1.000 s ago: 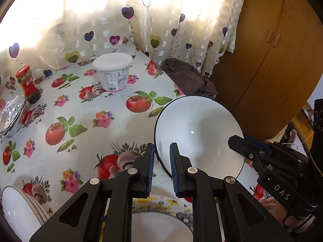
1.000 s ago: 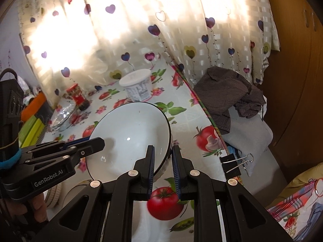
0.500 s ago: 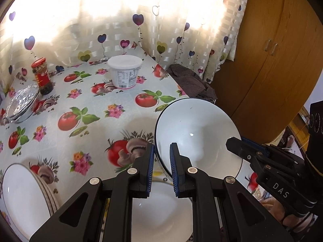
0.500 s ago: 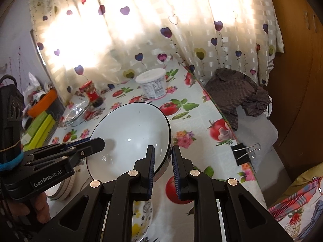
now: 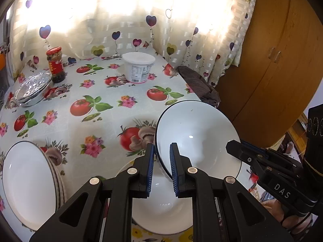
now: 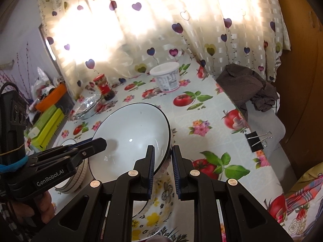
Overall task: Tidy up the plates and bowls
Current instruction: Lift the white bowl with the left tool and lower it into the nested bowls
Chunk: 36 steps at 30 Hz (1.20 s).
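The word "DAS" stands in pale capitals on the black body of the right gripper [image 5: 234, 146], where it shows at the right edge of the left wrist view. "GenRobot.AI" stands in pale letters on the black body of the left gripper [image 6: 100, 142], at the left edge of the right wrist view. The white tub [image 5: 138, 67] near the far edge of the table [image 5: 113, 92] carries a printed label with a barcode, too small to read. The red label of the jar [image 5: 55, 64] near the far left corner is likewise illegible
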Each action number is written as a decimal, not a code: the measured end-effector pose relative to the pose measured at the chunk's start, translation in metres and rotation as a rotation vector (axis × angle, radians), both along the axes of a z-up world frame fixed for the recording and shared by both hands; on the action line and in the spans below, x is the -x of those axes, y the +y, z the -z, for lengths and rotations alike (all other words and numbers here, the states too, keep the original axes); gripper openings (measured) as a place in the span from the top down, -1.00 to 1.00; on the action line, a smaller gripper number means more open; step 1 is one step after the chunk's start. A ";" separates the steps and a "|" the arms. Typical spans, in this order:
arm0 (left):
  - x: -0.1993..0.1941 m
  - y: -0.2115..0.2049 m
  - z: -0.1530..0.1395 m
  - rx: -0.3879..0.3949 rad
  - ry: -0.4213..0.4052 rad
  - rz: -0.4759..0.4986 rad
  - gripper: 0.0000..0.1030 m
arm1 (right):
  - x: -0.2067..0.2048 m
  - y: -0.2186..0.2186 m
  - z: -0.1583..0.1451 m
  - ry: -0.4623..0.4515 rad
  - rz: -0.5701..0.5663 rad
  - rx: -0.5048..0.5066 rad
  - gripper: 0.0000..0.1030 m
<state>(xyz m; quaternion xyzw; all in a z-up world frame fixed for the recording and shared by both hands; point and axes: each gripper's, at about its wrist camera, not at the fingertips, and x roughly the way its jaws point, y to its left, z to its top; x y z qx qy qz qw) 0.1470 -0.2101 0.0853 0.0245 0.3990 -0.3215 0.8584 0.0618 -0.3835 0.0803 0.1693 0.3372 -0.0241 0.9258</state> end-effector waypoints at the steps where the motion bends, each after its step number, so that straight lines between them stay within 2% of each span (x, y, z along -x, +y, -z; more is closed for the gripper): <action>1: 0.001 0.004 0.000 0.003 0.000 -0.004 0.68 | 0.001 0.002 0.001 0.002 -0.004 -0.002 0.67; 17: 0.017 0.038 0.016 0.009 0.034 -0.044 0.68 | 0.010 0.032 0.017 0.043 -0.049 -0.022 0.67; 36: 0.020 0.053 0.035 -0.001 0.075 -0.058 0.68 | 0.010 0.046 0.031 0.085 -0.058 -0.023 0.67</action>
